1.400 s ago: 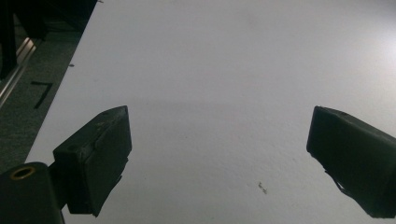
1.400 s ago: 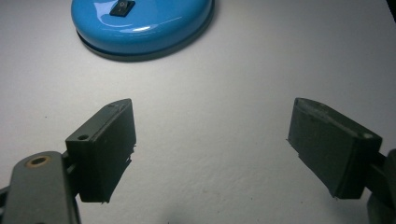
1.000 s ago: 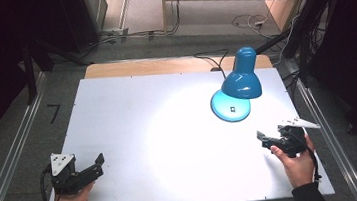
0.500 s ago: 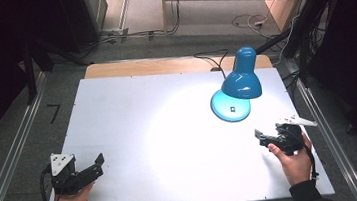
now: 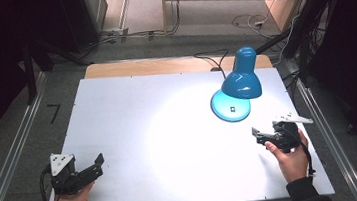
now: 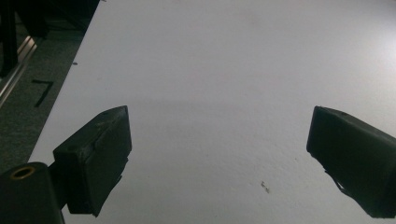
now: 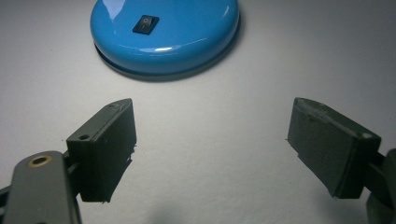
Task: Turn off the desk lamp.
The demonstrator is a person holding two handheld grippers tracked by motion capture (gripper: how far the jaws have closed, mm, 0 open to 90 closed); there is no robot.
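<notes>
A blue desk lamp (image 5: 241,81) stands lit at the table's back right, its round base (image 5: 230,106) flat on the white top. A black rocker switch (image 7: 145,24) sits on that base (image 7: 166,32). My right gripper (image 5: 259,135) is held low near the front right, a short way in front of the base, open with nothing between its jaws (image 7: 212,144). My left gripper (image 5: 96,165) rests at the front left corner, open and empty, over bare table (image 6: 219,149).
The white table (image 5: 160,132) carries a bright pool of lamp light in its middle. A wooden strip (image 5: 163,66) runs along the far edge. Metal rails (image 5: 15,143) flank both sides. Cables (image 5: 212,59) trail off the back onto the floor.
My right gripper has crept slightly left and toward the lamp base. The left gripper has stayed put.
</notes>
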